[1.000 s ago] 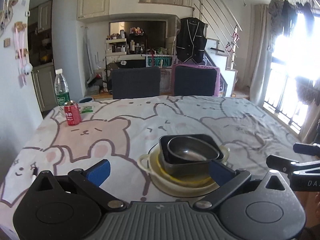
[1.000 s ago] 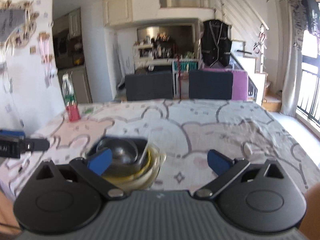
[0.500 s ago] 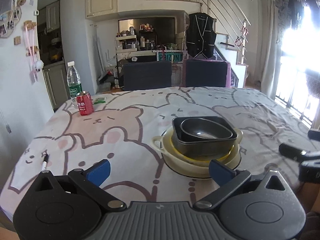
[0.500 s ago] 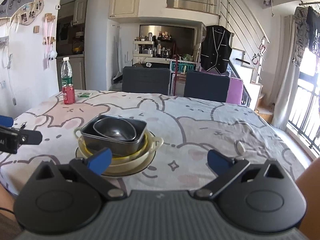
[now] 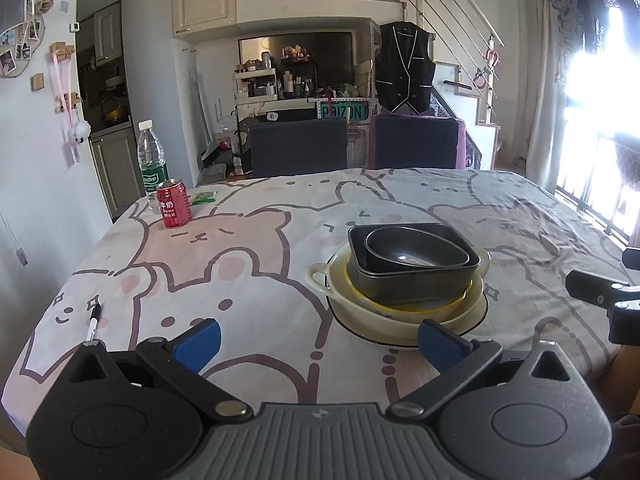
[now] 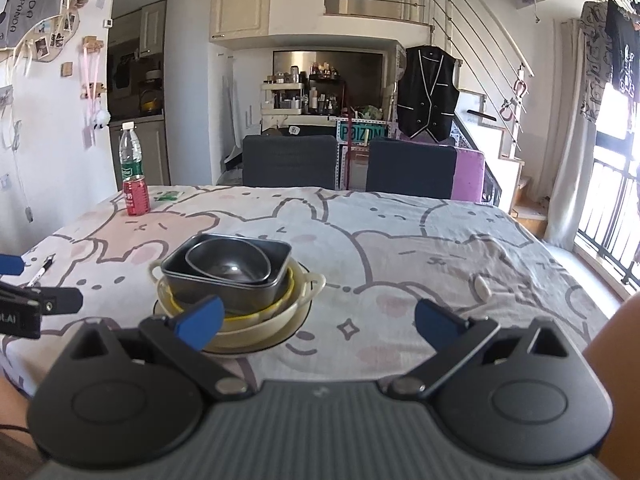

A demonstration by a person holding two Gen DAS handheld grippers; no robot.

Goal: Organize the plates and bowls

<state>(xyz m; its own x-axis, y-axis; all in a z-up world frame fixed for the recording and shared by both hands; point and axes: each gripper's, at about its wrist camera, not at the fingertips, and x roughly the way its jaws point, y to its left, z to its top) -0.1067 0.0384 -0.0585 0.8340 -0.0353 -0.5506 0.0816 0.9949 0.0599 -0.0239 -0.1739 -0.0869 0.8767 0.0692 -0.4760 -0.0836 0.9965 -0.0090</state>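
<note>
A stack of dishes stands on the cartoon tablecloth: a dark oval bowl [image 5: 416, 250] inside a dark rectangular dish [image 5: 412, 280], inside a yellow-rimmed bowl [image 5: 404, 306], inside a cream handled bowl [image 5: 320, 276], on a plate [image 5: 400, 338]. The same stack shows in the right wrist view [image 6: 230, 276]. My left gripper [image 5: 318, 340] is open and empty, just short of the stack's near left. My right gripper [image 6: 318, 322] is open and empty, to the near right of the stack.
A red can [image 5: 173, 208], a water bottle [image 5: 152, 164] and a green packet [image 5: 202, 199] stand at the far left. A pen [image 5: 92, 322] lies near the left edge. Two dark chairs [image 5: 298, 146] stand behind the table. A small white object [image 6: 482, 286] lies to the right.
Both grippers have pulled back and up from the stack, which now sits farther off and whole in view. The dishes have not moved.
</note>
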